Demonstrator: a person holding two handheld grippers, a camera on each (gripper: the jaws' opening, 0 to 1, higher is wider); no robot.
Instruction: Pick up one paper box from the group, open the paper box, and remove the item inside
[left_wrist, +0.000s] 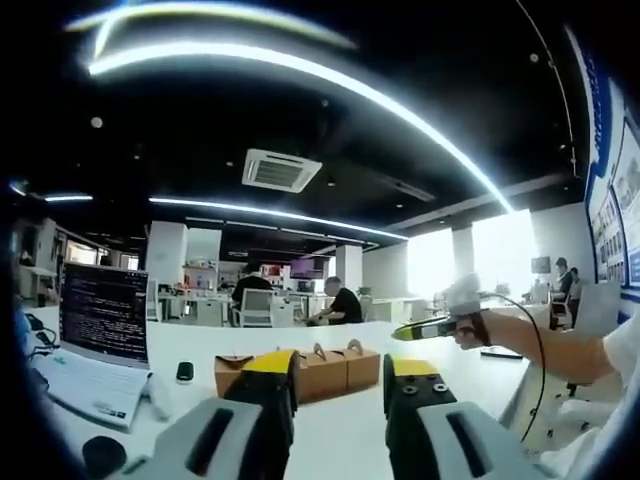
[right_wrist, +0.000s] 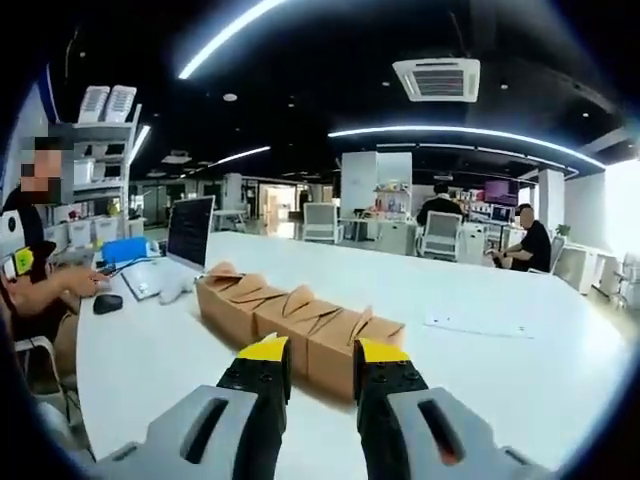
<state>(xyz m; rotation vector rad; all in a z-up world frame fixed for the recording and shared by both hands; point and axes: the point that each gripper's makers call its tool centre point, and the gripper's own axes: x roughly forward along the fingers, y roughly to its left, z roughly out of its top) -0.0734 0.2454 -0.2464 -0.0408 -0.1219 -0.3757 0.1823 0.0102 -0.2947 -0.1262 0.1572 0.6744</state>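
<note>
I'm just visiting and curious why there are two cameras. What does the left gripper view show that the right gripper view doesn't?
Left gripper view: the right gripper held in a person's hand, coming in from the right, and a small dark object beside the laptop.

Right gripper view: a sheet of paper on the table and a seated person's hand on a mouse.

Both: the row of paper boxes, the laptop, the white table, and each view's own open gripper.

No text can be read: the laptop screen (left_wrist: 104, 312) carries lines too small to make out, and the wall posters (left_wrist: 612, 215) seem blurred.
</note>
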